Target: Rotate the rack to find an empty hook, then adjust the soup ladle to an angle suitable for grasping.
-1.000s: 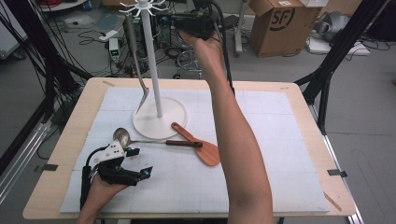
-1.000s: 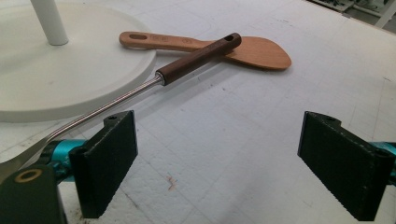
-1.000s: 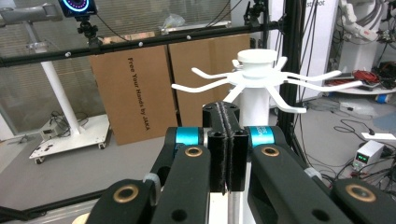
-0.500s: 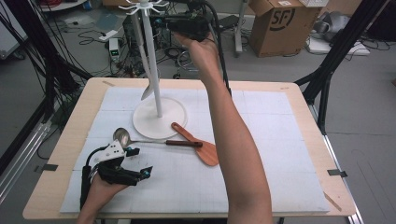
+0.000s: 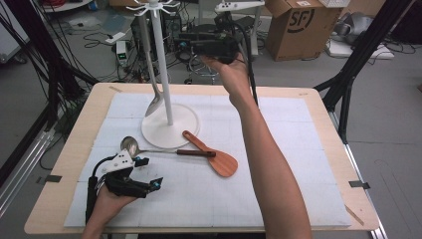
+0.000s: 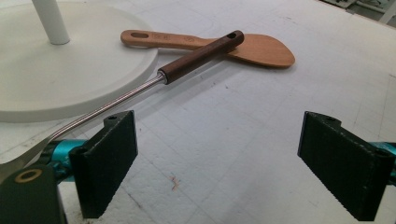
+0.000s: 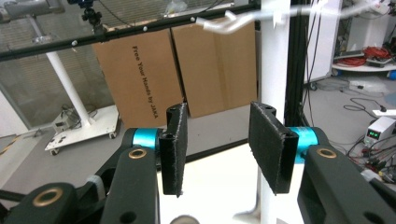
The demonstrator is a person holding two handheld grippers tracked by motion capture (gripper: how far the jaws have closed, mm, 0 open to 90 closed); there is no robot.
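Right gripper is up high by the white rack, jaws partly apart and holding nothing. A silver spatula hangs on that rack. Left gripper rests wide open and empty on the mat, near the ladle lying across the wooden spatula

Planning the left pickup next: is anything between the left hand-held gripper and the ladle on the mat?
Nothing visible. The left hand-held gripper sits open on the mat, and the ladle lies just beside its jaw. The ladle's wooden handle does rest across the wooden spatula.
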